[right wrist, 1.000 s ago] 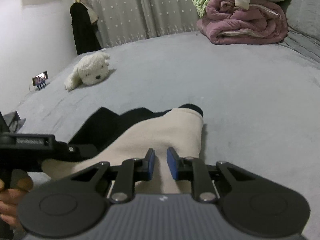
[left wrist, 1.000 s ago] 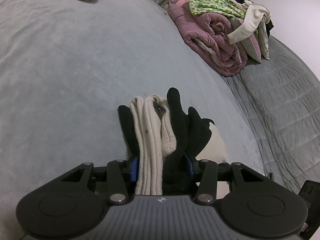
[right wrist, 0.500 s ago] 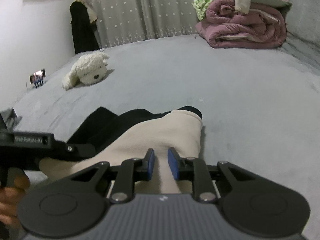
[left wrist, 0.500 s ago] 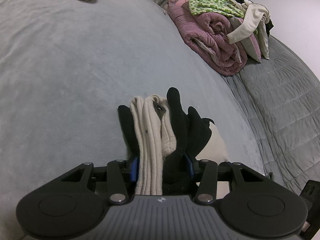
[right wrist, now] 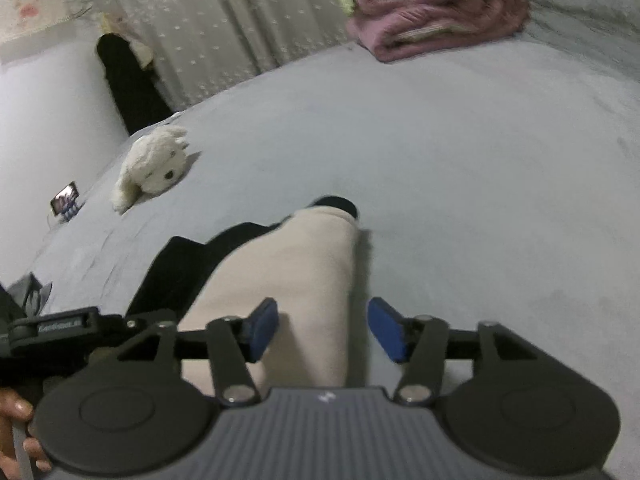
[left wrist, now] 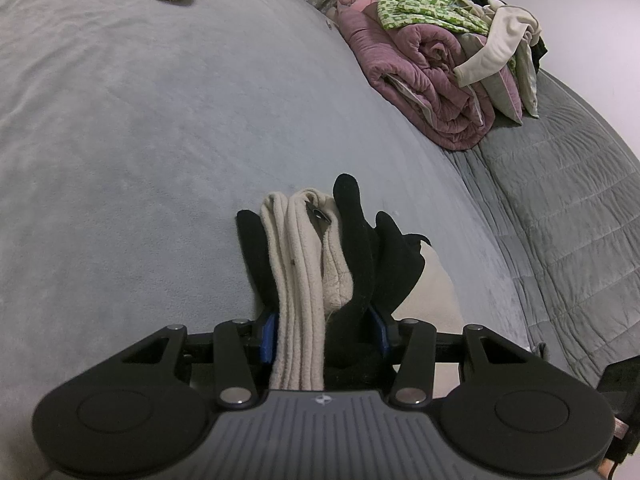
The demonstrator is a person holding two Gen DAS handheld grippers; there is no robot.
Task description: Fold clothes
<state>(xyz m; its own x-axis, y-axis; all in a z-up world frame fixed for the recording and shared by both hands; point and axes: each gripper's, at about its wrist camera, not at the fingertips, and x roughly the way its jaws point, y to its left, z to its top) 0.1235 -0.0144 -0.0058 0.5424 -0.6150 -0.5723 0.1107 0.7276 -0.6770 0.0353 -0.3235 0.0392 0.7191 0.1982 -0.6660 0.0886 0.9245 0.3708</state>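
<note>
A cream and black fleece garment (left wrist: 320, 264) lies bunched on the grey bed. My left gripper (left wrist: 325, 330) is shut on its thick folded edge, cream layers on the left and black on the right between the blue pads. In the right wrist view the same garment (right wrist: 280, 276) shows a flat cream panel over black cloth. My right gripper (right wrist: 323, 330) hovers over its near end with its jaws opening; the cream cloth lies under the gap and the pads do not press it. The left gripper's body (right wrist: 68, 326) and a hand (right wrist: 16, 436) show at the lower left.
A white plush dog (right wrist: 150, 168) lies on the grey bedspread (left wrist: 120, 140). A rolled mauve quilt (left wrist: 424, 80) with a green patterned garment (left wrist: 424, 4) and cream clothes on top sits at the bed's far side. A phone on a stand (right wrist: 66, 202) is beyond the bed's edge.
My right gripper's jaws have spread from nearly shut to wide apart, letting go of the cream cloth, and the view has rolled and shifted. The left gripper and its bundle have stayed still.
</note>
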